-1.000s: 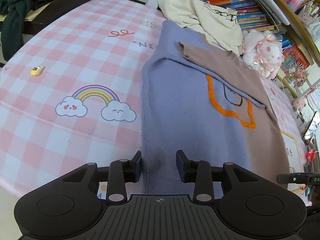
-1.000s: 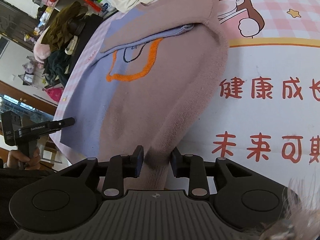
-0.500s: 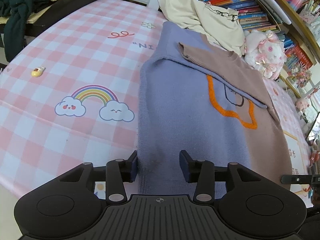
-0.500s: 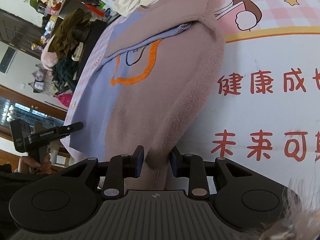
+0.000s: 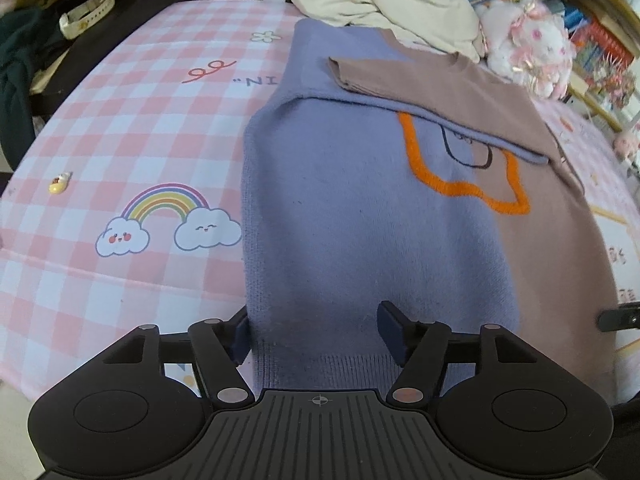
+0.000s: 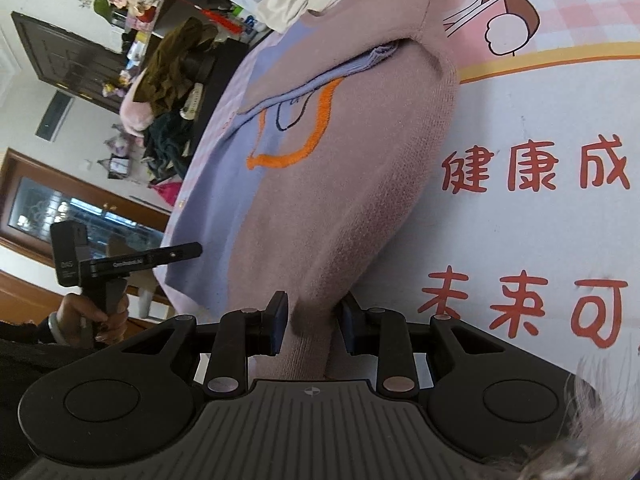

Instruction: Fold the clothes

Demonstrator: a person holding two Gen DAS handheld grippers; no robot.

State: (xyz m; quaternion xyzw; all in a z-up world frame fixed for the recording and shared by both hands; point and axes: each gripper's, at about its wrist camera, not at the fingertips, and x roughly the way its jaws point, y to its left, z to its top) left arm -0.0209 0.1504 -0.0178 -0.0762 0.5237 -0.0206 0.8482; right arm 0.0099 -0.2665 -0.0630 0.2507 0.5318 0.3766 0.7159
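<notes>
A knit sweater, lavender [image 5: 360, 220] on one half and mauve [image 6: 340, 200] on the other with an orange outline on its chest, lies flat on the pink checked tablecloth [image 5: 140, 120], sleeves folded across its top. My left gripper [image 5: 316, 332] is at the lavender hem, its jaws opening. The hem lies between them, and neither pad presses on it. My right gripper [image 6: 312, 322] is shut on the mauve hem, which bunches between its pads. A hand [image 6: 88, 316] holding the left gripper shows at the left of the right wrist view.
A cream garment [image 5: 392, 0] lies heaped at the sweater's far end, beside a white plush toy [image 5: 528, 48] and shelves of books. A small yellow item [image 5: 60, 182] sits on the cloth at left. Dark clothes [image 5: 16, 64] hang beyond the table's left edge.
My left gripper's jaws have spread wide and let go of the lavender hem, and that view has shifted slightly. The right gripper keeps its hold on the mauve hem.
</notes>
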